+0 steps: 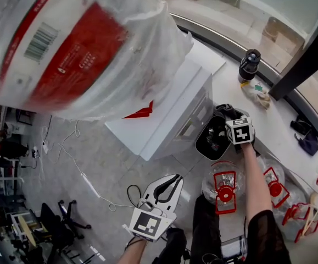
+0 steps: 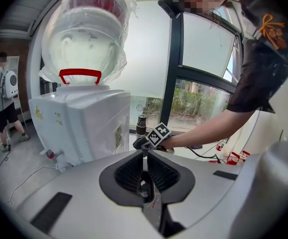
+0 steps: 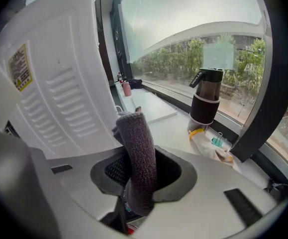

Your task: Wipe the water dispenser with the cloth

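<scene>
The right gripper (image 1: 233, 120) had its jaws clenched on a dark grey cloth (image 3: 134, 133), which stood up out of them in a folded strip, just beside the ribbed white side panel of the water dispenser (image 3: 59, 83) but seemingly not yet touching it. To wipe well, the cloth would probably need to be pressed flat against the panel and drawn along the vents in steady strokes, with the hard jaws kept off the plastic and clear of the flask (image 3: 206, 101) on the window ledge nearby. The left gripper (image 1: 169, 183) hung low and well apart from the dispenser, its jaws closed together with nothing between them. The head view alone showed the large plastic-wrapped bottle (image 1: 76, 43) on top of the dispenser and spare bottles on the floor. Only the left gripper view showed the dispenser's front, its small red tap (image 2: 50, 154), and a person (image 2: 4, 98) standing in the background. Only the right gripper view showed the grip on the cloth clearly.
</scene>
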{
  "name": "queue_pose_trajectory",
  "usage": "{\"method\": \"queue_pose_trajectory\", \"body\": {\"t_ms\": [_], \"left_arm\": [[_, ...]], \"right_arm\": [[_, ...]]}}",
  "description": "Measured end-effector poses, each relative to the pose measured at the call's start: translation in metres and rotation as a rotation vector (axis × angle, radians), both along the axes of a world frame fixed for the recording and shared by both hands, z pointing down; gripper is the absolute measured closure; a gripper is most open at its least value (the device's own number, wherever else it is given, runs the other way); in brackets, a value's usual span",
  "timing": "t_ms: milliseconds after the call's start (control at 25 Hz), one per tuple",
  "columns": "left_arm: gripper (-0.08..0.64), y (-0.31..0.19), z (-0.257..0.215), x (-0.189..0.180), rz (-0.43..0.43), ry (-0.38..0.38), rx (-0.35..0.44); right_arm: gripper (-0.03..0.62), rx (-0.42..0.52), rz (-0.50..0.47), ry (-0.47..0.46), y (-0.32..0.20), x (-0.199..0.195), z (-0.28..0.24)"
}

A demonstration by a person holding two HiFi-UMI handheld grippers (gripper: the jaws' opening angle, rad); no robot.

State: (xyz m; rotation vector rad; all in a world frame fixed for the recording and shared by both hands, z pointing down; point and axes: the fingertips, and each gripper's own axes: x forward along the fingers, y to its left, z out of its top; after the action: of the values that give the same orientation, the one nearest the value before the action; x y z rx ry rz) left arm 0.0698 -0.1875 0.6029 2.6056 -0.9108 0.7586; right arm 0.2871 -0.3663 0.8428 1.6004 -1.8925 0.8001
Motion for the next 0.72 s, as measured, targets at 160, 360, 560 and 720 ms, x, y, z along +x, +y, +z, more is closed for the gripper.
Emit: {"method": "queue_pose_trajectory", "body": {"t_ms": [160,360,560,720], "left_arm": [[0.531,0.006,-0.012,0.003,-0.005,0.027,0.015],[0.531,0.025,-0.028,-0.002,-0.007,0.051,0.018],[0.531,0.05,-0.042,-0.02,0.001,0.06,0.023],[0.531,0.069,-0.061,-0.048,0.0,0.079,0.041]], "right_arm": [[0.483,0.015,-0.021,-0.041,0.028,-0.009,-0.022],[0.483,0.071,-0.047,-0.144,0.069,-0.03,-0.072],[0.484,0.15,-0.044,-0.216,0.118,-0.049,-0.135],[0.485,0.199,-0.028,-0.242,0.16,-0.073,-0.189]]}}
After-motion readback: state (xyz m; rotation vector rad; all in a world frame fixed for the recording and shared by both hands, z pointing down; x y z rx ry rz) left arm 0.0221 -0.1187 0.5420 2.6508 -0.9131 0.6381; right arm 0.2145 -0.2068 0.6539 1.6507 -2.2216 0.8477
